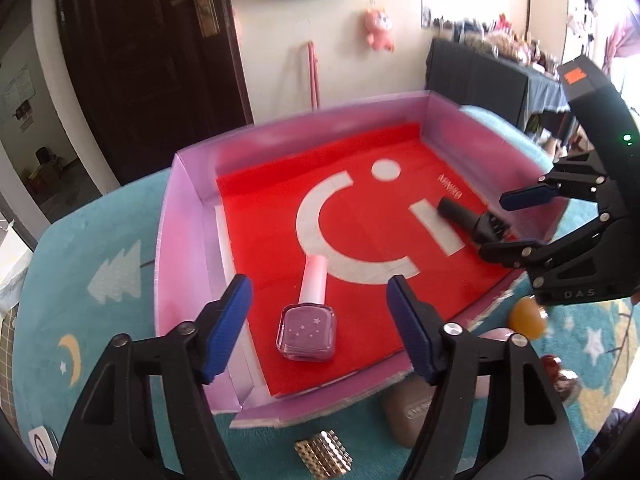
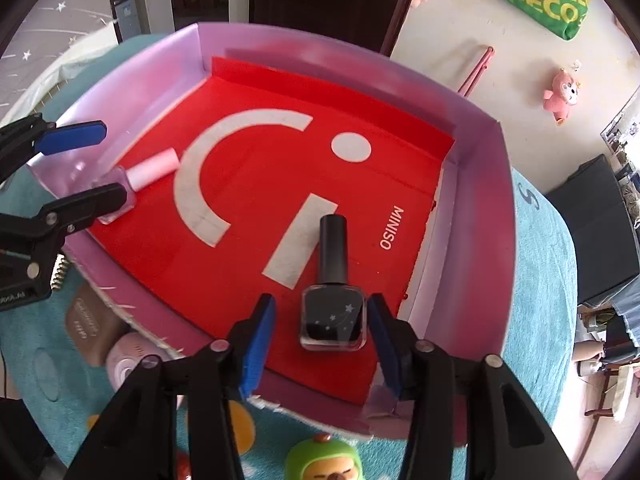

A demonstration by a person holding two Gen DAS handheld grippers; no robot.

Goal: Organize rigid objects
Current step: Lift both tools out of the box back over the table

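Bottles: two in the one pink tray [image 1: 192, 208], pink bottle [image 1: 308, 320] and black bottle [image 2: 334, 312].
Left gripper [image 1: 320, 324] and right gripper [image 2: 320, 340] each gape around a bottle, pads clear; objects outside the tray are partly hidden.

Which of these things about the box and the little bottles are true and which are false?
1. The pink bottle lies on its side in the box. True.
2. The black bottle stands upright outside the box. False: it lies flat inside the box, on the red liner.
3. The left gripper squeezes the pink bottle. False: its fingers stand apart from the bottle, not touching it.
4. The right gripper has the black bottle between its open fingers. True.
5. Both bottles have black caps. False: the pink bottle's cap is pale pink.
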